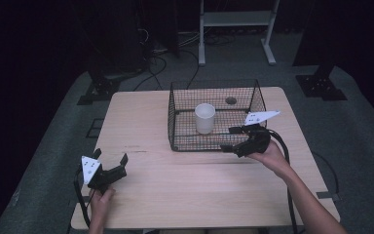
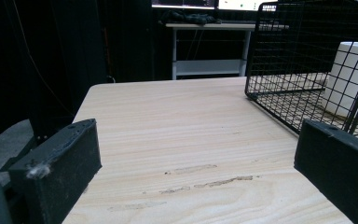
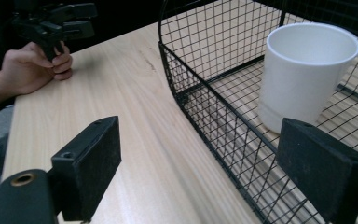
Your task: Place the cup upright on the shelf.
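Observation:
A black wire basket (image 1: 195, 142) stands on the wooden table (image 1: 141, 117), right of centre. Upright inside it is a white cup (image 1: 205, 118), also seen through the mesh in the left gripper view (image 2: 349, 79) and close up in the right gripper view (image 3: 305, 70). My right gripper (image 1: 229, 139) is open at the basket's front right corner. Its jaws straddle the basket's front wall (image 3: 205, 98), one over the table and one over the basket floor, touching nothing (image 3: 200, 135). My left gripper (image 1: 111, 156) rests open and empty near the table's front left corner (image 2: 196, 140).
The front half of the table is bare wood with faint scuff marks (image 2: 205, 179). A white metal stand (image 1: 233, 19), cables and black stand bases (image 1: 321, 85) sit on the dark floor beyond the table's far edge. The person's left hand (image 3: 32, 70) rests on the table edge.

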Demonstrator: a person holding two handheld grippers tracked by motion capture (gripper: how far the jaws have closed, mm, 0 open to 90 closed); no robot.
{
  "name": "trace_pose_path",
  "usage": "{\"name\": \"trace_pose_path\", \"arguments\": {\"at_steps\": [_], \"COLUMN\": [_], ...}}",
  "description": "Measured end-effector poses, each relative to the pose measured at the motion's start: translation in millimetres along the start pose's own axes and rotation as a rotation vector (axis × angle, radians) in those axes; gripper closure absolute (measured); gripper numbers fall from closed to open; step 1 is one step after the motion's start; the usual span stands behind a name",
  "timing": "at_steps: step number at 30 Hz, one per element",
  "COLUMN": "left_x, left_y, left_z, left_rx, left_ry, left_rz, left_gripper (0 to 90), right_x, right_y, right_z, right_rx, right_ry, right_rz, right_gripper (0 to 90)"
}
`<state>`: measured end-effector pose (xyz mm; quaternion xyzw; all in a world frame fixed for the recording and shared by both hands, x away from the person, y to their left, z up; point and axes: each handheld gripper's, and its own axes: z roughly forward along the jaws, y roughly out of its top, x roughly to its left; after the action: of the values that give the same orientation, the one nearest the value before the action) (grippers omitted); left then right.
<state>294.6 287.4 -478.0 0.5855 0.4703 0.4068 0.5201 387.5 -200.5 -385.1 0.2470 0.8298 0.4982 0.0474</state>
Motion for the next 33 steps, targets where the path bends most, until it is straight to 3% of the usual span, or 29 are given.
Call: {"name": "trace_pose_path", "arguments": {"at_steps": [18, 33], "left_x": [-0.1, -0.2], "left_y": [0.0, 0.0], "left_z": [0.0, 0.1], "left_rx": [0.0, 0.0], "left_ry": [0.001, 0.001], "left_rz": [0.001, 0.001], "left_gripper": [0.0, 0.0], "right_x": [6.8, 8.6], "right_y": [-26.5, -51.9], "right_z": [-18.2, -31.2], "right_rx": [-0.007, -0.013], "right_ry": [0.001, -0.026], "right_rz": [0.018, 0.039], "right_gripper": [13.0, 13.0]}}
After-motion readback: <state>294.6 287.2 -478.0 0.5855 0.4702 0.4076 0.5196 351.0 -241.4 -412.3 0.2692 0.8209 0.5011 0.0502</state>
